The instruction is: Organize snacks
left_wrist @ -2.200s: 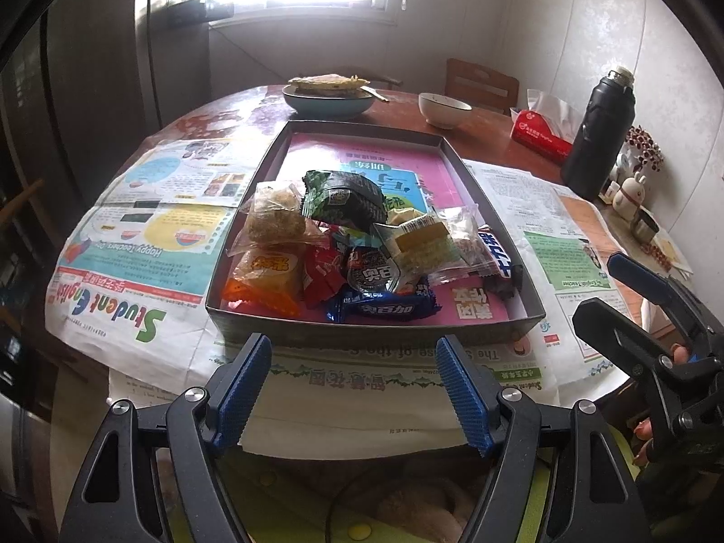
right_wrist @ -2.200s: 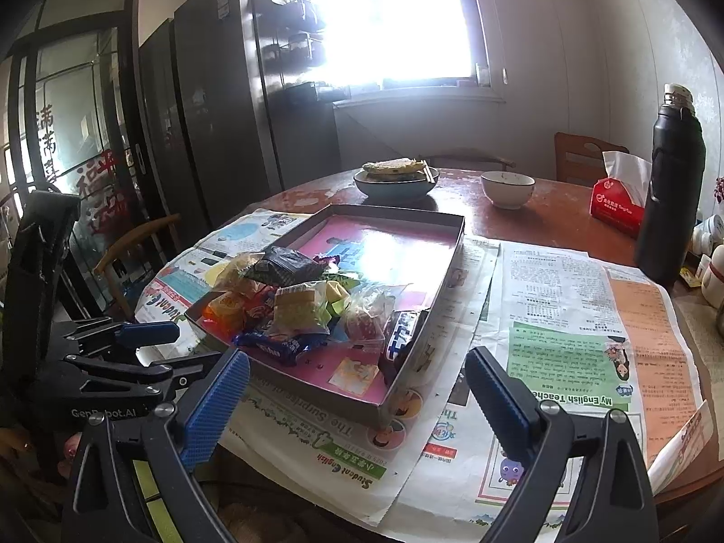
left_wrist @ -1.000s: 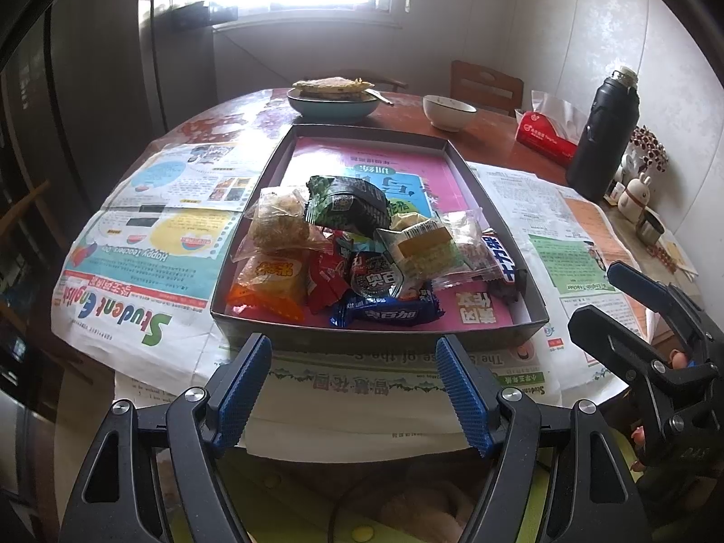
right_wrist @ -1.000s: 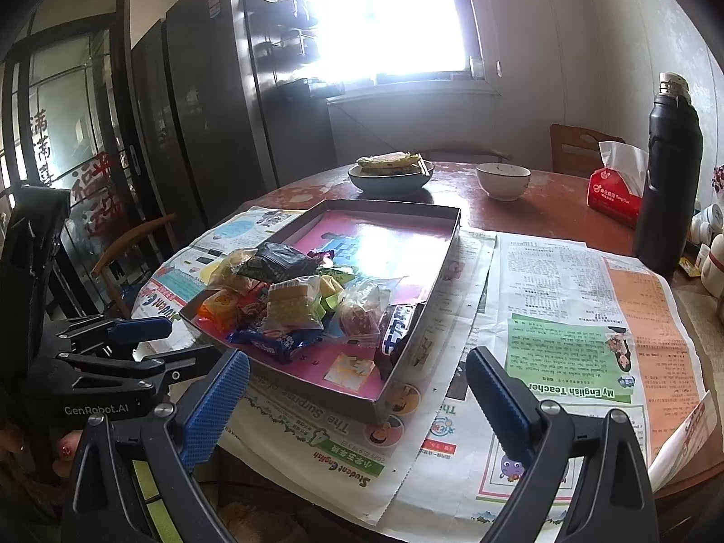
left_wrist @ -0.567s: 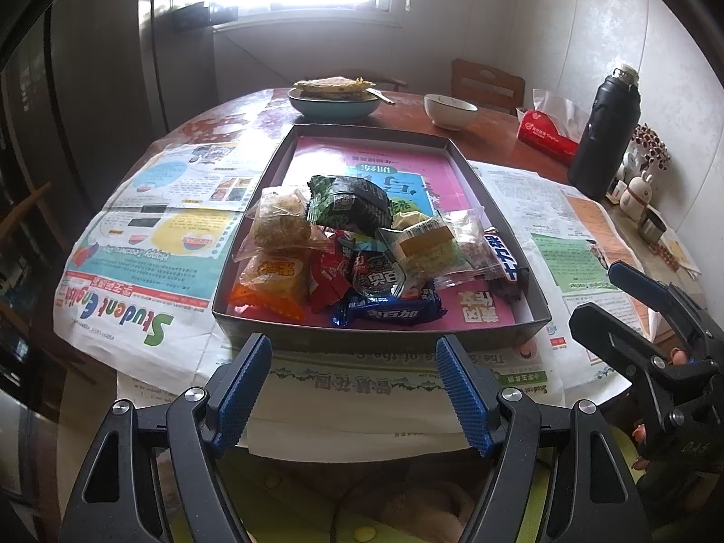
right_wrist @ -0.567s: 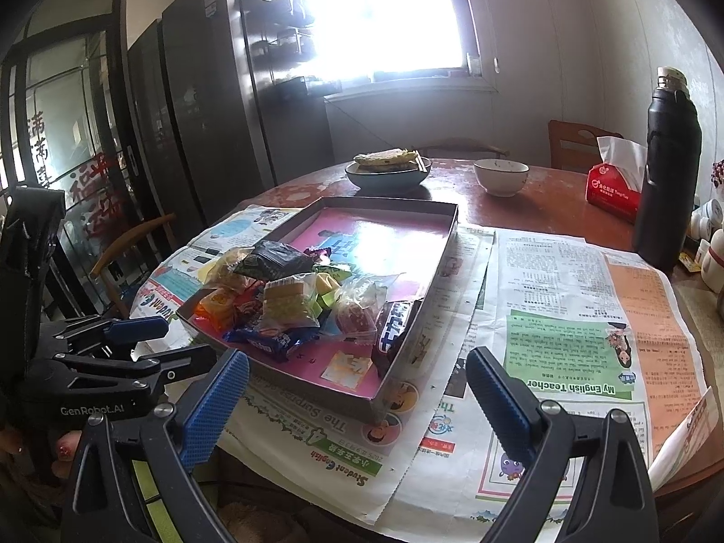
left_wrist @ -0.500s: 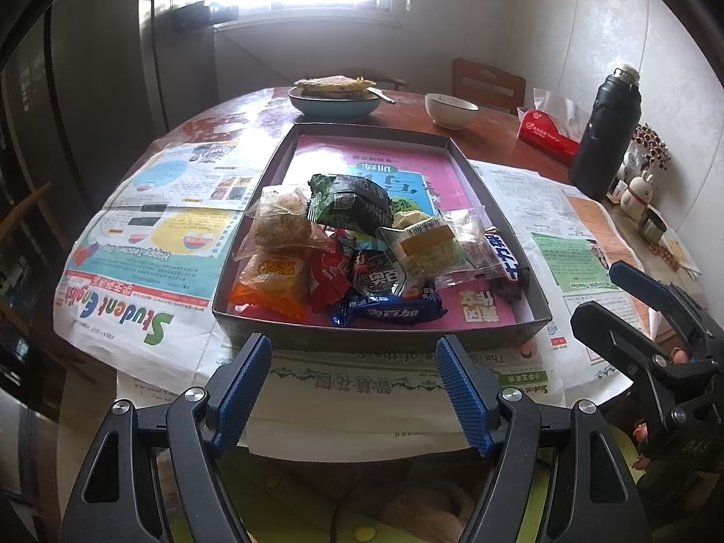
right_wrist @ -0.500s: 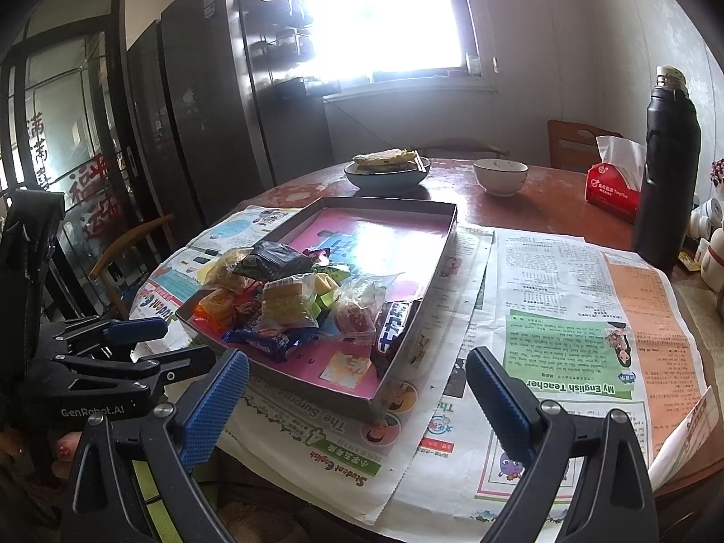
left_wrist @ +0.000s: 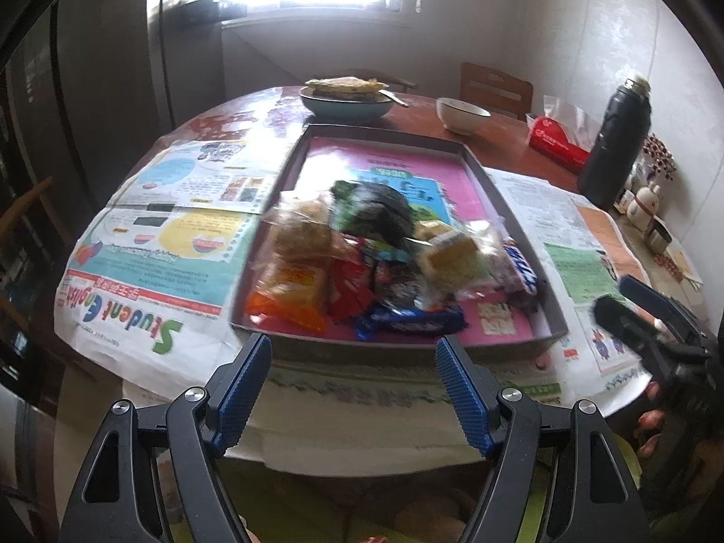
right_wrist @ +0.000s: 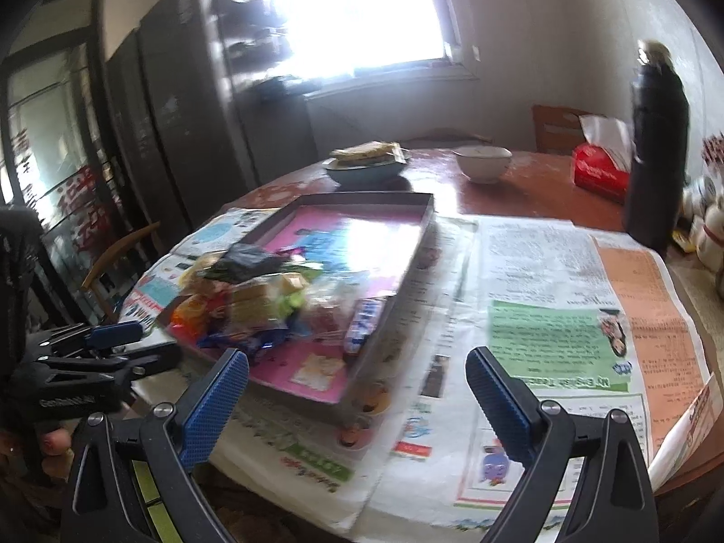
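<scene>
Both tongs (left_wrist: 353, 389) nearer snack tray (left_wrist: 511, 190).

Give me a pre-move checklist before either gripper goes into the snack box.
1. Left gripper open and holding nothing: ok.
2. Right gripper open and holding nothing: ok.
3. Snacks all piled at the near end of the box, far end bare: ok.
4. Clear way in over the near wall of the box: ok.
5. Snack wrappers sharp enough to pick one target: not ok, both views are blurred.
6. Black bottle standing well away from the box: ok.
</scene>
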{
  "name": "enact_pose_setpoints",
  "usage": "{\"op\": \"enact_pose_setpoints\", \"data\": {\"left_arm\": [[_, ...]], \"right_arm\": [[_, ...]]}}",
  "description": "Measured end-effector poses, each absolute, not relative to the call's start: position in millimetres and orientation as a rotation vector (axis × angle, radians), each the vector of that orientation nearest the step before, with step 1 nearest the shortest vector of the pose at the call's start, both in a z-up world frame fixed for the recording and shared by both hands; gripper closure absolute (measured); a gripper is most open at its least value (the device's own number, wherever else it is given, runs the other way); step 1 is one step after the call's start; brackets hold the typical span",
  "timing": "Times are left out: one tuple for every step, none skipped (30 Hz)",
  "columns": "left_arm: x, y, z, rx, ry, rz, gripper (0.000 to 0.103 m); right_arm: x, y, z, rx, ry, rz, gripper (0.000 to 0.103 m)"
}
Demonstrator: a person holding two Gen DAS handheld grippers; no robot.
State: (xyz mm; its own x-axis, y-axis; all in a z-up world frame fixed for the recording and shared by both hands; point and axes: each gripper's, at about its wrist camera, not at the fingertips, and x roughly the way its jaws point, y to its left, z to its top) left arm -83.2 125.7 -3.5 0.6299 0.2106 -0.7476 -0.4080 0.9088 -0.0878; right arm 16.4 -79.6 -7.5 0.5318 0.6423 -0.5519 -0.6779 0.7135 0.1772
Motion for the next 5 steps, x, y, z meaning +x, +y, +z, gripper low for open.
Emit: {"op": "enact_pose_setpoints", "data": {"left_arm": [[-83,135,-2,-0.267,0.808,0.37,0.026],[-82,145,0,-0.277,0.802,0.387,0.026],[-81,154,2,-0.283,0.794,0.402,0.026],[-81,166,5,-0.289,0.775,0.423,0.026],[-80,181,9,-0.304,0.757,0.454,0.026]], "right_arm": [[23,-85,-8,-0.041,0.642,0.771,0.006],[30,-91,-8,-0.021,0.646,0.756,0.006],[37,-97,-8,-0.004,0.653,0.736,0.006],[47,-104,-7,0.012,0.66,0.707,0.006],[56,-112,-6,0.029,0.662,0.684,0.005]]}}
